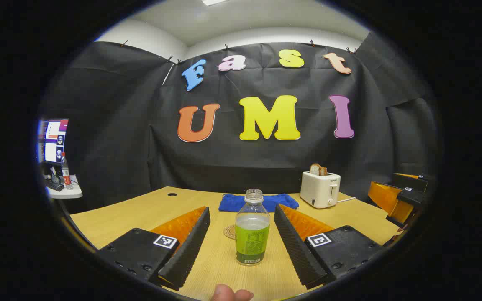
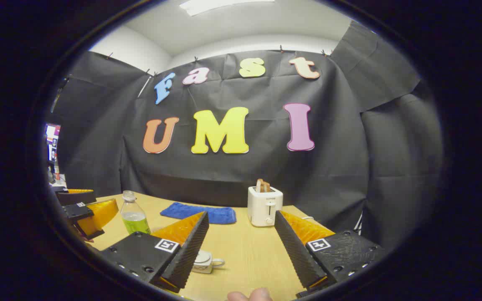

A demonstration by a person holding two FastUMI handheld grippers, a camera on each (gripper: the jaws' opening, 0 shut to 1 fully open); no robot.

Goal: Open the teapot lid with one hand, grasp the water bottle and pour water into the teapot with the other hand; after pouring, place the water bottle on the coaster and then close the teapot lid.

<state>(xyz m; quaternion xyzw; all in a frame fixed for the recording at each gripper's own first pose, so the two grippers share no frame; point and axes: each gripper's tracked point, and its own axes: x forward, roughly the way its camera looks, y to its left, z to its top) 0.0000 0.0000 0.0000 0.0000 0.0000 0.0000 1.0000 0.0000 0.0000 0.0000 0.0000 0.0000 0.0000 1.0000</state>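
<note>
An uncapped clear water bottle (image 1: 252, 234) with green liquid stands upright on the wooden table (image 1: 132, 213). It is between the fingers of my left gripper (image 1: 241, 209), which is open and not touching it. A round coaster (image 1: 229, 231) lies just behind the bottle, to its left. In the right gripper view the same bottle (image 2: 134, 217) stands far left beside the left gripper (image 2: 84, 209). My right gripper (image 2: 241, 214) is open with nothing between its fingers. A small white teapot (image 2: 207, 261) sits low on the table, mostly hidden behind a finger; its lid is hidden.
A blue cloth (image 1: 257, 202) lies at the back of the table. A white toaster (image 1: 319, 189) with bread in it stands back right. A monitor (image 1: 52, 140) and a small side table (image 1: 66, 192) are off to the left. The right gripper (image 1: 400, 196) hovers at the far right.
</note>
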